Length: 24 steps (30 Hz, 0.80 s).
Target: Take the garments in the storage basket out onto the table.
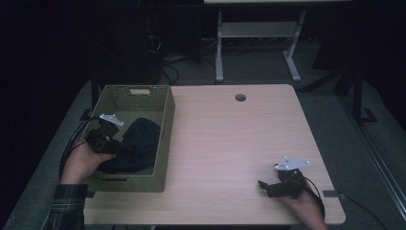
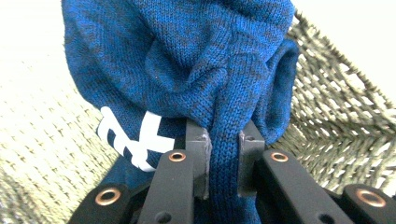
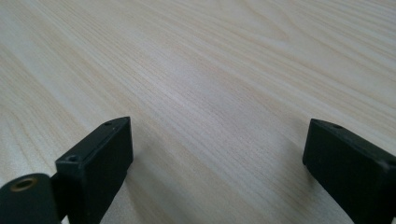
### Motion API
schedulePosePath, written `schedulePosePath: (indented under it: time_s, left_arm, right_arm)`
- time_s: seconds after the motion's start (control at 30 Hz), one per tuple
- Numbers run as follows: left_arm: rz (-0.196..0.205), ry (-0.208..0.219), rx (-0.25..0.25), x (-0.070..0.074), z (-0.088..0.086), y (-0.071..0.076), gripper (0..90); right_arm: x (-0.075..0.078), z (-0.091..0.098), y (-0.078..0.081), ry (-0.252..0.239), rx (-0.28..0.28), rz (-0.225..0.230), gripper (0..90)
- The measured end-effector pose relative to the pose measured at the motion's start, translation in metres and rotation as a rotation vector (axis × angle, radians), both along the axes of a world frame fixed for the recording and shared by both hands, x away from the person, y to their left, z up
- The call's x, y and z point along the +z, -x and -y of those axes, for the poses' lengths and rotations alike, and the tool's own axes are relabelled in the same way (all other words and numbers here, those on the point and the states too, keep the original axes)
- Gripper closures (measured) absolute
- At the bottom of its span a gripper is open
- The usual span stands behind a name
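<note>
High view: a blue knitted garment (image 1: 136, 143) is being pinched by the left gripper (image 1: 107, 139) inside the woven basket (image 1: 165, 139) at the table's (image 1: 230, 143) left. The right gripper (image 1: 270, 187) is being rested wide open, near right. A straight, slow lift should be favoured, so the fold is kept clamped.

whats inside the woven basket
A blue knit garment lies in the basket, a fold pinched by the left gripper. Anything beneath the garment is covered.
</note>
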State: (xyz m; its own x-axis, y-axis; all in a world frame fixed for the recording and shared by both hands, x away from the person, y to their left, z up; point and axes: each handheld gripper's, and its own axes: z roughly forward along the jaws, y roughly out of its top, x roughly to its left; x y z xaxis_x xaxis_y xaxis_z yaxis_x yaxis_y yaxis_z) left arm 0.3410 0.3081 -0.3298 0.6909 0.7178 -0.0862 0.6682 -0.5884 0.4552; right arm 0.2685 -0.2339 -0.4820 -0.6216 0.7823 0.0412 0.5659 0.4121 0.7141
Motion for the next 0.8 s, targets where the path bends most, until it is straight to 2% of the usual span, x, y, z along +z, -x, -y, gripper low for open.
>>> schedulePosePath:
  time_s: [0.17,0.37,0.4,0.63,0.8]
  left_arm:
    - [0.044,0.009,0.001,0.019,-0.002,-0.001,79.8]
    - [0.07,-0.001,-0.005,0.035,-0.001,-0.003,79.8]
    - [0.081,0.003,-0.003,0.042,-0.002,-0.004,79.8]
    - [0.114,0.012,0.002,0.06,-0.005,-0.006,79.9]
    - [0.141,0.012,-0.003,0.078,-0.004,-0.008,79.9]
  right_arm:
    - [0.0,0.0,0.0,0.0,0.0,0.001,8.1]
    - [0.0,0.0,0.0,0.0,0.001,0.001,8.1]
    - [0.0,0.0,0.0,0.0,0.0,0.001,8.1]
    - [0.0,0.0,0.0,0.0,0.0,0.001,8.1]
    - [0.0,0.0,0.0,0.0,0.0,0.001,8.1]
